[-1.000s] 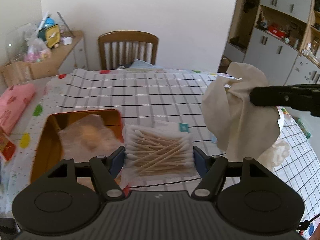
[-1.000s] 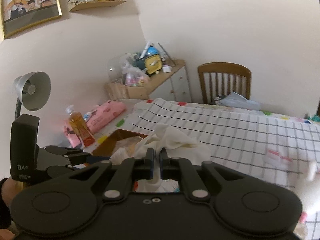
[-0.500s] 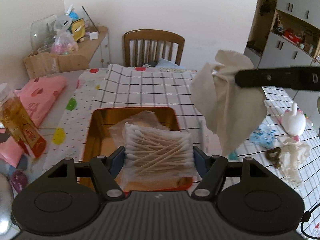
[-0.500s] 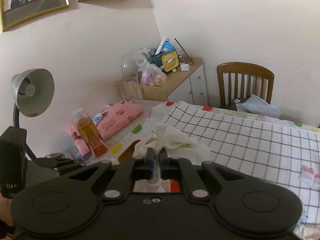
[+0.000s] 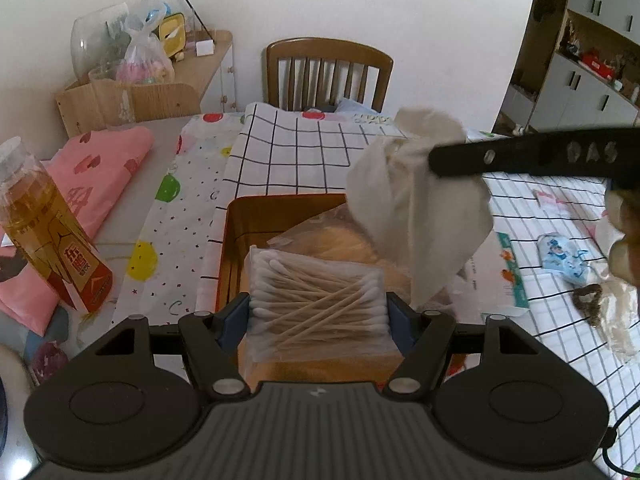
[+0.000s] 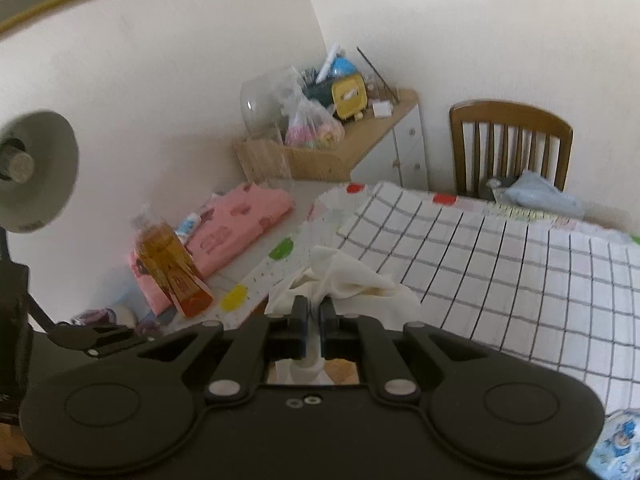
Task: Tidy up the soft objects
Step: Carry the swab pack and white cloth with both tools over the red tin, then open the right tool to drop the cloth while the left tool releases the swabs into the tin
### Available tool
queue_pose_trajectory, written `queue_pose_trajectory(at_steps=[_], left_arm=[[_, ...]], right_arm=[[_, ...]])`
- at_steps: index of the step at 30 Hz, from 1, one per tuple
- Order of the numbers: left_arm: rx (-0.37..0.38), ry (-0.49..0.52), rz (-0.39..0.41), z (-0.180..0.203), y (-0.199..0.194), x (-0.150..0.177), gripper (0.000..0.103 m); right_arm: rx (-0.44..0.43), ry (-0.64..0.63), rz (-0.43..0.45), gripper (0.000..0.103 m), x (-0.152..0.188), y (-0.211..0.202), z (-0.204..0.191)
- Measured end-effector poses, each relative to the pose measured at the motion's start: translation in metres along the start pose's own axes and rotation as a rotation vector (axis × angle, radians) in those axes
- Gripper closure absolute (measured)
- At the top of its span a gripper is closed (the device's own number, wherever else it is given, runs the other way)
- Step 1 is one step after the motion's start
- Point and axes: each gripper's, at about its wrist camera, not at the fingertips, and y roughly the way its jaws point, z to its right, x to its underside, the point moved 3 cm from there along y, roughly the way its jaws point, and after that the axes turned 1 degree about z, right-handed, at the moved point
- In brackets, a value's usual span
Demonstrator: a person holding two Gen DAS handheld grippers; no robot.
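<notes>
Left gripper [image 5: 319,312] jaws wide apart, clamping; right gripper [image 6: 313,312] pinched tight (both angled downward).

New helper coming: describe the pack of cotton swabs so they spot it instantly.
Find the orange tray on the checked tablecloth. Above it, the left gripper clamps a clear pack of cotton swabs: unlike the white cloth beside it, it holds wooden sticks.

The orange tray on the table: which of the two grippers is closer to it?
Left. The left gripper, holding a pack of cotton swabs, hangs right over the orange tray. The right gripper sits higher, above its far right corner, holding a white cloth.
</notes>
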Motion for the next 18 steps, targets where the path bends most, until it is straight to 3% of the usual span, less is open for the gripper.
queue_pose_trajectory(at_steps=[12, 18], left_arm=[[0.02, 0.035, -0.079, -0.002, 0.037, 0.008, 0.032], [0.03, 0.056, -0.111, 0.003, 0.049, 0.011, 0.032]], right_arm=[[-0.047, 0.064, -0.194, 0.098, 0.035, 0.057, 0.008], [-0.024, 0.107, -0.229, 0.097, 0.044, 0.066, 0.018]])
